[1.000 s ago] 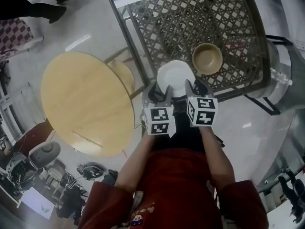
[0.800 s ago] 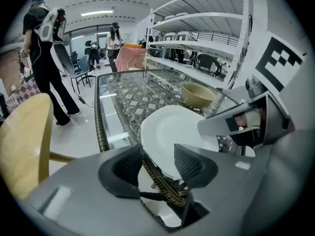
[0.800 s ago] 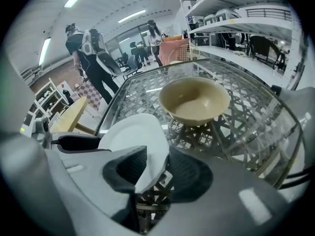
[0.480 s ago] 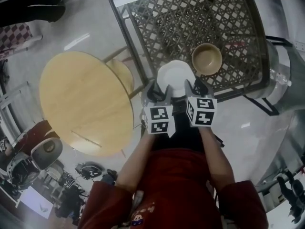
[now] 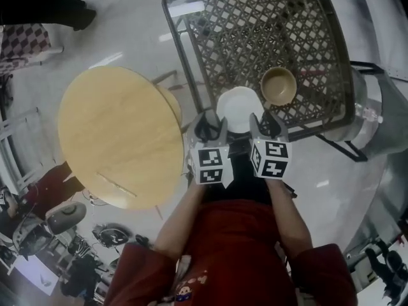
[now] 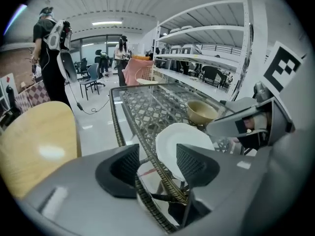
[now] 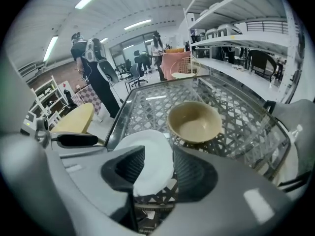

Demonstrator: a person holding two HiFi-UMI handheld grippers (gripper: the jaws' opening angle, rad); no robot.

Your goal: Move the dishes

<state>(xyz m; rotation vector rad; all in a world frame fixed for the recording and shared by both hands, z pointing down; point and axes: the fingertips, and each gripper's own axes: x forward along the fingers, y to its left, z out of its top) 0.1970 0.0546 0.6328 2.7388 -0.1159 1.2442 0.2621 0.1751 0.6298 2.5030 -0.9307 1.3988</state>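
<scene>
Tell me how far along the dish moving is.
Looks done: white plate and tan bowl sit on the lattice table. In hand: nothing; left gripper and right gripper have just been opening, nothing clamped between their jaws. Remaining: possibly nothing, no other dishes show.

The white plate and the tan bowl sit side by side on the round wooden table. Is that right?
No. The white plate and the tan bowl sit side by side on the lattice-topped table, not on the round wooden table, which stands to its left in the head view.
</scene>
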